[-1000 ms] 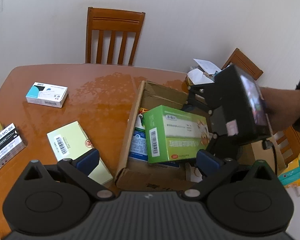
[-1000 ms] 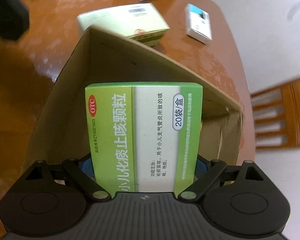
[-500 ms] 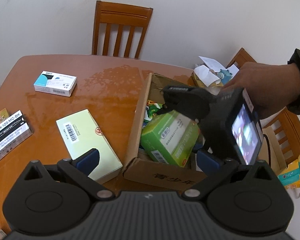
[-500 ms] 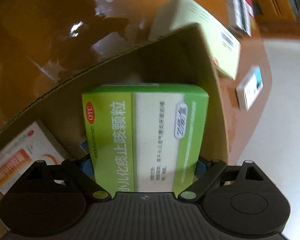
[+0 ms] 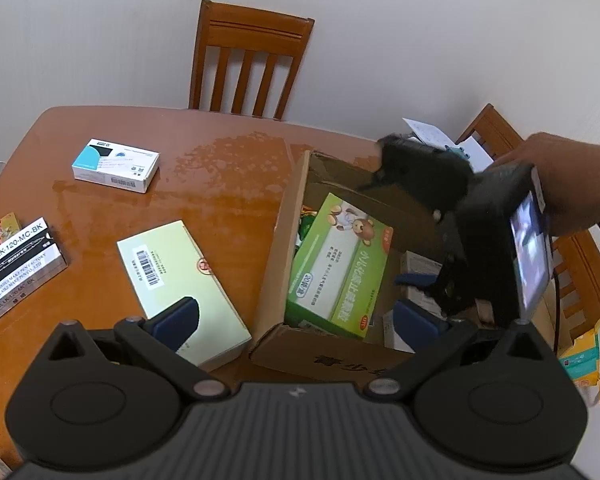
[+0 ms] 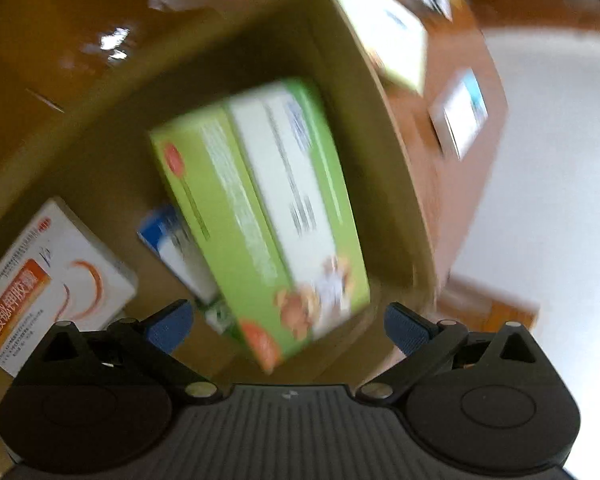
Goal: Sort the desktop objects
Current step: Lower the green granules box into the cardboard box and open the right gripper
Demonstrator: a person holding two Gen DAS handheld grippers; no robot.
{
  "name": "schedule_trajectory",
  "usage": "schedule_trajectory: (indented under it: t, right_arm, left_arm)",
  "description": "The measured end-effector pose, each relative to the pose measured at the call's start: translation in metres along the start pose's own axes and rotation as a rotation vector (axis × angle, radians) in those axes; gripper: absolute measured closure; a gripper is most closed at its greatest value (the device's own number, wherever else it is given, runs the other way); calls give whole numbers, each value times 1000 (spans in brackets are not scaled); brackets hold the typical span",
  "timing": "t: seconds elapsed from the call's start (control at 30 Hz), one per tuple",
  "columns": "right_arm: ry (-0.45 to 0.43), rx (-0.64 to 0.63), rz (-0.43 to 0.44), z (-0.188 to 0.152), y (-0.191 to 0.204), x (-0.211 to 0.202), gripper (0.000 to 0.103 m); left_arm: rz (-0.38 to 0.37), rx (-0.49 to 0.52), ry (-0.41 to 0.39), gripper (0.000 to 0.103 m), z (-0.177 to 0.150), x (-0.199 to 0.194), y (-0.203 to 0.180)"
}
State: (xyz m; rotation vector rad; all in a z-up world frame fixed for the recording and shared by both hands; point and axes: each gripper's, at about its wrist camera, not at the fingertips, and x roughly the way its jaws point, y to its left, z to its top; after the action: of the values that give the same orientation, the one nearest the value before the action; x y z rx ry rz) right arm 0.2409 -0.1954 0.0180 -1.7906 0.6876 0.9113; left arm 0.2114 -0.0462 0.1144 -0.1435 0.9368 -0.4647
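Observation:
A green medicine box [image 5: 340,268] with a bear picture lies tilted inside the brown cardboard box [image 5: 324,356]. My right gripper [image 6: 288,320] hovers just above it. Its jaws are opening, and the blue pads [image 6: 404,326] stand clear of the green medicine box [image 6: 260,216], which is blurred. A person's hand [image 5: 572,184] holds that gripper over the cardboard box. My left gripper [image 5: 296,318] is open and holds nothing. It hangs above the table at the cardboard box's near left corner, with one finger over a pale green flat box [image 5: 180,284].
A white and orange box [image 6: 48,284] and a blue and white one [image 6: 176,248] lie in the cardboard box. On the table [image 5: 220,200] are a white and teal box [image 5: 116,165] and black pen boxes [image 5: 16,260]. Wooden chairs [image 5: 252,60] stand behind and to the right.
The right gripper's jaws have spread and let go of the green box, which has tipped over into the cardboard box. The right gripper rolled. The left gripper stayed nearly still.

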Motion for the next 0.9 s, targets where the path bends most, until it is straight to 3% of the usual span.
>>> schedule_trajectory:
  t: [0.1, 0.17, 0.27, 0.37, 0.7, 0.9]
  right_arm:
    - [71, -38, -170, -8, 9, 16, 0]
    - [104, -94, -198, -10, 18, 24, 0]
    - [114, -74, -209, -13, 21, 36, 0]
    - [115, 28, -202, -17, 10, 39, 0]
    - [-165, 897, 283, -71, -85, -1, 0]
    - [-258, 1181, 554, -55, -85, 30, 0]
  left_arm:
    - [-11, 13, 5, 0, 0, 1, -5]
    - [-16, 22, 9, 0, -1, 2, -7]
    - [-24, 26, 15, 0, 0, 4, -10]
    - [-31, 36, 17, 0, 2, 5, -12]
    - [-27, 34, 12, 0, 5, 8, -14]
    - [-23, 39, 17, 0, 4, 7, -15]
